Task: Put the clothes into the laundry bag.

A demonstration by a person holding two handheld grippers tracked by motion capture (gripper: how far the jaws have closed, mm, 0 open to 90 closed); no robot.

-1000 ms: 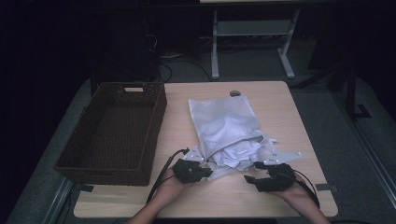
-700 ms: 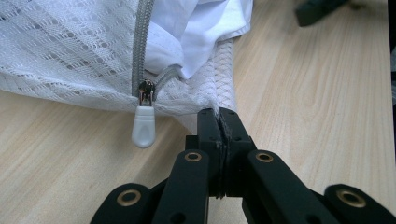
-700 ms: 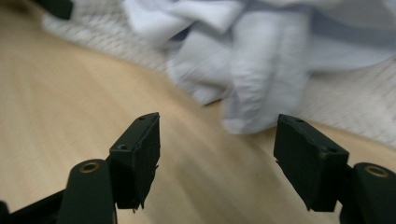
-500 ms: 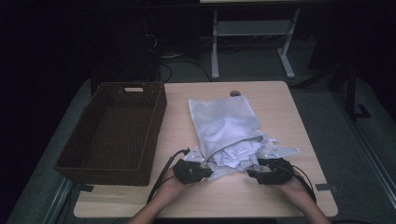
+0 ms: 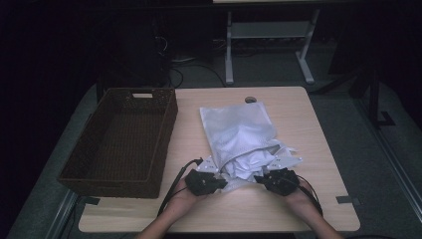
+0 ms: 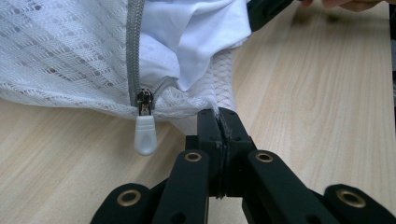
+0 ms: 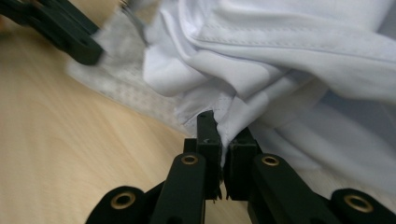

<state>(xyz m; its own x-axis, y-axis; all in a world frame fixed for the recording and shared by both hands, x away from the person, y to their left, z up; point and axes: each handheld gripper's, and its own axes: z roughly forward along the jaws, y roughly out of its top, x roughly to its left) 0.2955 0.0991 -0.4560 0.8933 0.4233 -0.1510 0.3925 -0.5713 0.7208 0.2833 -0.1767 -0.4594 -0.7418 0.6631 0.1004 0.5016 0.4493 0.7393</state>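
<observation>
Jaws of the left gripper [image 6: 219, 122] pinch the mesh bag's [image 5: 234, 127] edge just beside a white zip pull [image 6: 144, 135]; the right gripper [image 7: 218, 128], its jaws having just closed, nips a fold of the white cloth [image 7: 299, 60] spilling out. From above, the bag lies mid-table beside a basket [image 5: 119, 134], long axis running away from the person, mouth toward the hands.

basket [image 5: 119, 137]: dark brown wicker, rectangular, sits on the left side of the table, long side running away from the person, handle slot in the far wall

table [image 5: 293, 107]: light wood top, rounded corners

cable port [image 5: 250, 99]: small dark round cap near the table's far edge, just past the middle

frame [image 5: 266, 35]: pale metal stand on the floor behind the table

cables [image 5: 191, 69]: some dark loops on the floor back there

room: pretty dim all around
</observation>
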